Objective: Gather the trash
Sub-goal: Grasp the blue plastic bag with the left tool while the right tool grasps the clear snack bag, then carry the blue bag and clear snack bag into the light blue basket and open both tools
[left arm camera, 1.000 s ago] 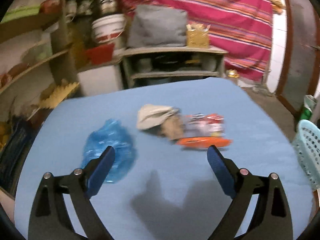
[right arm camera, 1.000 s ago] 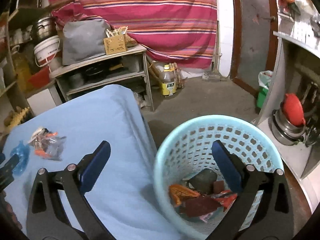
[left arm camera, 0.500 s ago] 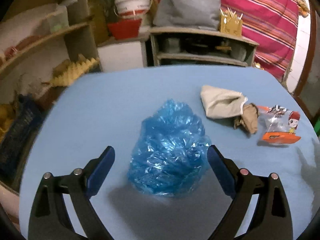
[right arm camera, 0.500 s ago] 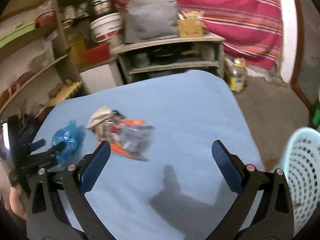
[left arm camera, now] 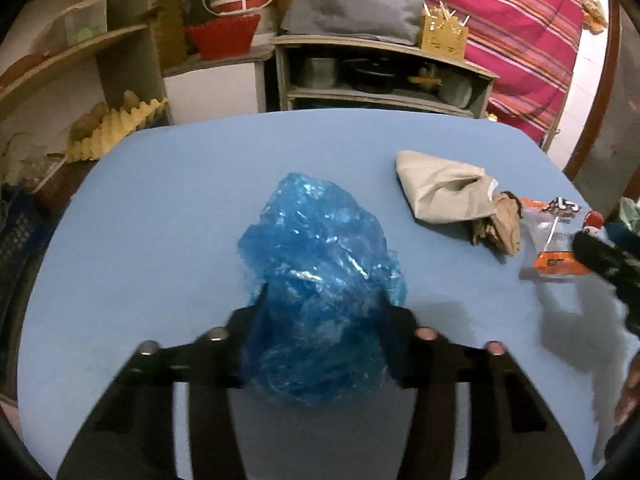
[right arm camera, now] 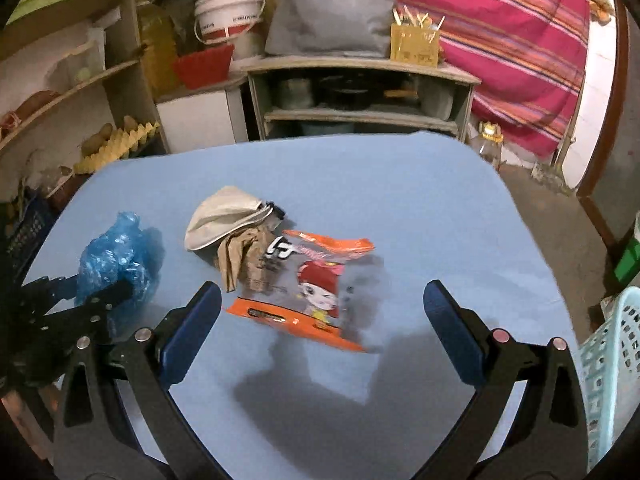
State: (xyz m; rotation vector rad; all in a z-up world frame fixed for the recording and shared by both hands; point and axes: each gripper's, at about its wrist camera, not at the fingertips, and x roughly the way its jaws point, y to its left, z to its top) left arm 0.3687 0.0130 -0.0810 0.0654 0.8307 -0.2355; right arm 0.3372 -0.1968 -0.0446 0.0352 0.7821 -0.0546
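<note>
On the left, the left claw [left arm camera: 320, 312] was wide open half a second ago and now its two fingers are squeezed on the crumpled blue bag [left arm camera: 320, 280], which still sits on the blue desk [left arm camera: 160, 240]. In the middle lie the beige wrapper [right arm camera: 222, 216] and the orange snack packet [right arm camera: 316, 284]. The right claw [right arm camera: 320, 320] has swung over from the basket [right arm camera: 612, 380] and hovers with its fingers apart above the packet, so two pieces may be carried soon.

On the table [right arm camera: 400, 184] a plastic bag [left arm camera: 320, 280] is set at the left, a cloth pouch [left arm camera: 444, 192] to its right, crumpled paper [left arm camera: 500, 228] against the pouch, a snack wrapper [right arm camera: 316, 288] rightmost, and a basket [right arm camera: 612, 368] beside the table's right edge.
</note>
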